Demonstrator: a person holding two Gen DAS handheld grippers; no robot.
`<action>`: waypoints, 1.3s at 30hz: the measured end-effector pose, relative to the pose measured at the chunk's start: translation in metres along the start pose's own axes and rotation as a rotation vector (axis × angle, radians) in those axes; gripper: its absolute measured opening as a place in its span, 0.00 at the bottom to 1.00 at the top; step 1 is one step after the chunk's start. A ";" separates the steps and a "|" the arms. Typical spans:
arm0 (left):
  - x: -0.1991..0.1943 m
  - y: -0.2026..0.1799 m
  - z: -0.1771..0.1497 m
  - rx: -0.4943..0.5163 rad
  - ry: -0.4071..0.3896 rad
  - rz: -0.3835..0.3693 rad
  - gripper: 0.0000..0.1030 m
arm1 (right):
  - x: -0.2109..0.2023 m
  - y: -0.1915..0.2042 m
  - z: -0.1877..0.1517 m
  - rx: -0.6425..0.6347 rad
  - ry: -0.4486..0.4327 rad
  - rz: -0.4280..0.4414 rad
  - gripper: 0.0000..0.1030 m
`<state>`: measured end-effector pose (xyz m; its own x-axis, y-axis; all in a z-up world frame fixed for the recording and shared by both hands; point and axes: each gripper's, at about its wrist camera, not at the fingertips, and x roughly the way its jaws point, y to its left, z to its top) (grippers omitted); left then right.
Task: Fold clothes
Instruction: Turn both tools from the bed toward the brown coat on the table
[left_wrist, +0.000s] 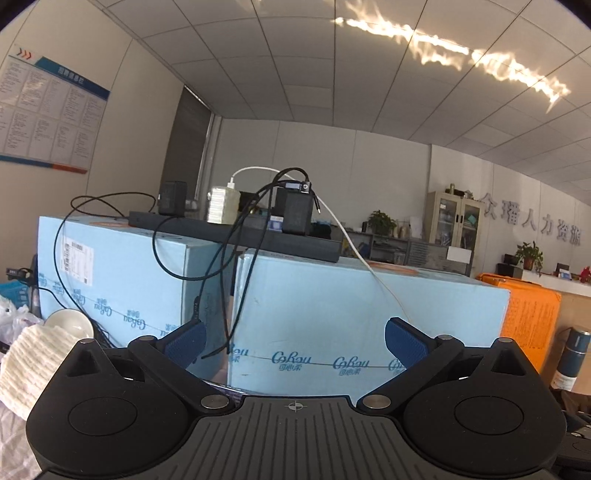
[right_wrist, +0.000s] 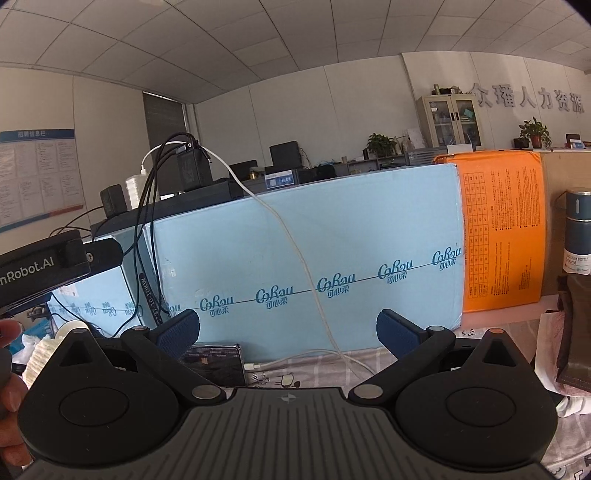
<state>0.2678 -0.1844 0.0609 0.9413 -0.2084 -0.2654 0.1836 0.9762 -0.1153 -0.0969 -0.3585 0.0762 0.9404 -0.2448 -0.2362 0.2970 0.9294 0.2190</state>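
My left gripper (left_wrist: 294, 341) is open and empty, raised and pointing at the light blue boxes (left_wrist: 332, 314). My right gripper (right_wrist: 288, 332) is open and empty, also pointing at the blue boxes (right_wrist: 295, 240), above a patterned checked cloth (right_wrist: 369, 369) on the table. Dark brown folded fabric (right_wrist: 576, 332) lies at the far right of the right wrist view. A white knitted cloth (left_wrist: 26, 365) lies at the lower left of the left wrist view. The body of the left gripper (right_wrist: 44, 266) shows at the left of the right wrist view.
A power strip with chargers (left_wrist: 236, 225) and hanging black and white cables (left_wrist: 369, 266) sits on the boxes. An orange box (right_wrist: 498, 229) and a dark vacuum bottle (right_wrist: 578, 229) stand at the right. A phone (right_wrist: 218, 360) lies by the boxes. A white bowl (left_wrist: 72, 323) sits left.
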 end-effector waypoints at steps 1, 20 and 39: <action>0.014 -0.001 0.000 0.004 -0.003 -0.021 1.00 | 0.000 0.000 0.000 -0.001 -0.002 -0.008 1.00; -0.103 -0.020 -0.045 -0.015 -0.021 -0.271 1.00 | 0.002 -0.006 -0.004 0.008 -0.092 -0.098 1.00; -0.214 -0.083 -0.053 -0.040 -0.024 -0.382 1.00 | 0.007 -0.017 -0.013 0.034 -0.085 -0.272 1.00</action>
<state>0.0364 -0.2243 0.0763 0.8136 -0.5549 -0.1735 0.5119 0.8252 -0.2388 -0.0972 -0.3723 0.0585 0.8353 -0.5077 -0.2109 0.5446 0.8168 0.1903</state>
